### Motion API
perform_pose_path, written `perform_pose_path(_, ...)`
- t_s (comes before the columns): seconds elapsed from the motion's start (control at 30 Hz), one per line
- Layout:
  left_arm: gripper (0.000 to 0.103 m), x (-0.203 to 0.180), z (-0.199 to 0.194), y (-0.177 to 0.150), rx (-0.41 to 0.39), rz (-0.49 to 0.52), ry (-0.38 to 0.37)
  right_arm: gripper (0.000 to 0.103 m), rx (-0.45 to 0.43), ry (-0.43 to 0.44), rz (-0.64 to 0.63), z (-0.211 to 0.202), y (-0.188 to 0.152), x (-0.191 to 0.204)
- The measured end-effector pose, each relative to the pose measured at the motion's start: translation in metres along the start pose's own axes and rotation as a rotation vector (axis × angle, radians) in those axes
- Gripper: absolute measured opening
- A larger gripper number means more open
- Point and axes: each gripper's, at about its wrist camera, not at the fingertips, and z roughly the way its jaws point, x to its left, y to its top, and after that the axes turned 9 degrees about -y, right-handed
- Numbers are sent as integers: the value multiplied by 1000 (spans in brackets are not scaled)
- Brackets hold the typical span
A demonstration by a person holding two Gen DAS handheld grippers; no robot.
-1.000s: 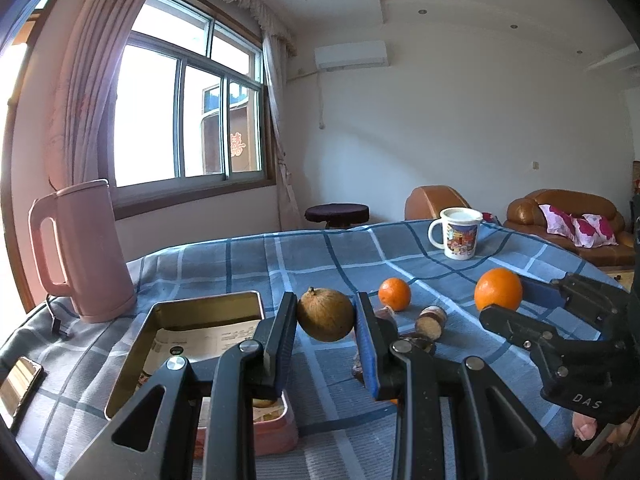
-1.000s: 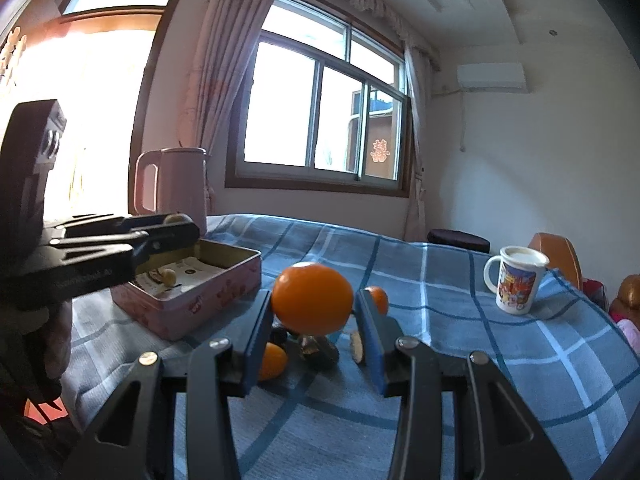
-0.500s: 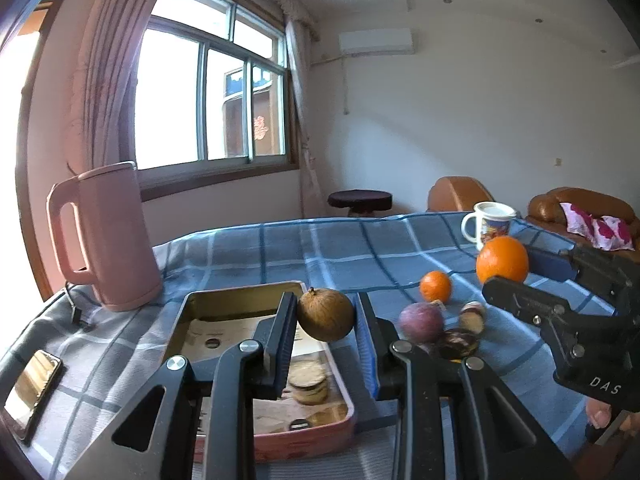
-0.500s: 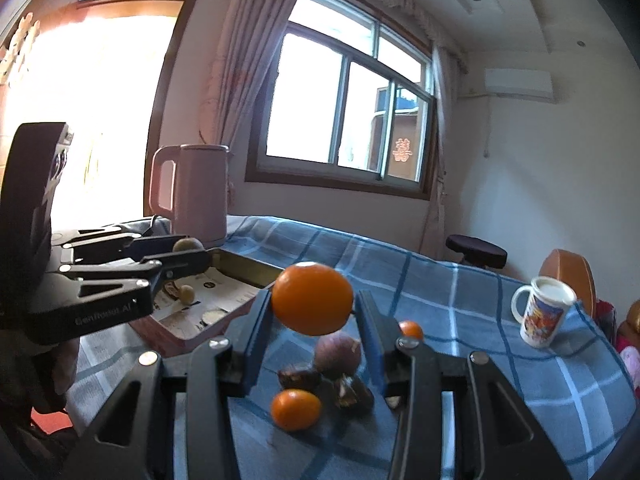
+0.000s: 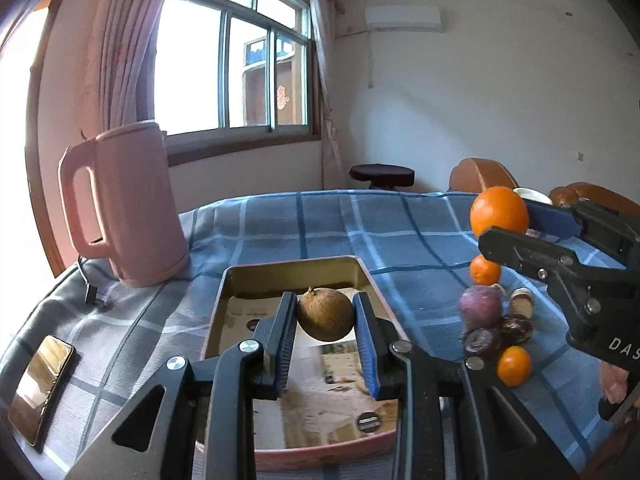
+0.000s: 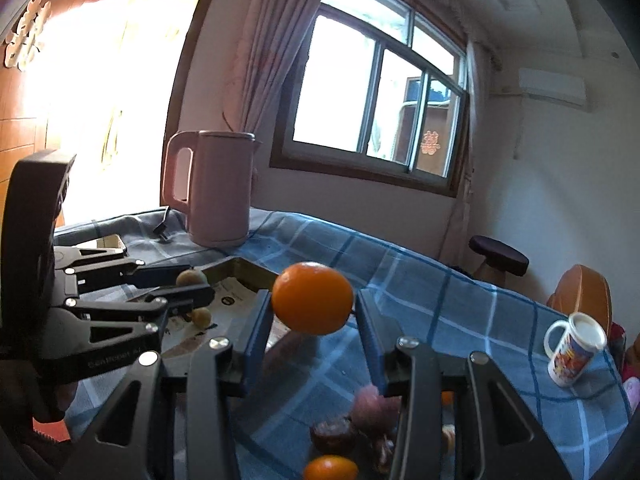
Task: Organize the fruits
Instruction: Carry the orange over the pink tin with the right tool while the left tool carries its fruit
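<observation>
My left gripper (image 5: 325, 316) is shut on a round brown fruit (image 5: 325, 314) and holds it above the open pink tin (image 5: 296, 272), whose floor is lined with printed paper. My right gripper (image 6: 312, 308) is shut on a large orange (image 6: 313, 298) and holds it in the air to the right of the tin (image 6: 240, 269). In the left wrist view the orange (image 5: 499, 210) shows at the right, above a pile on the cloth: a purple fruit (image 5: 479, 306), dark fruits (image 5: 482, 340) and two small oranges (image 5: 514, 365).
A pink kettle (image 5: 124, 204) stands behind the tin at the left. A phone (image 5: 40, 388) lies near the table's left edge. A printed mug (image 6: 574, 354) stands at the far right on the blue checked cloth (image 5: 328, 224). A small fruit (image 6: 201, 316) lies in the tin.
Both grippers have swung left with their fruit. The brown fruit is now over the tin, and the large orange has risen and come closer to the tin.
</observation>
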Motion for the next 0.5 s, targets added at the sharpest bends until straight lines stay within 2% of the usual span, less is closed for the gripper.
perform_pose_path(0.2,30,21,9,5,34,-15,14,45,35,27,-15,24,10,13)
perform_pose_path(0.5,30,41,30,6,109,-31,18,45,135,66,-13,65,5,34)
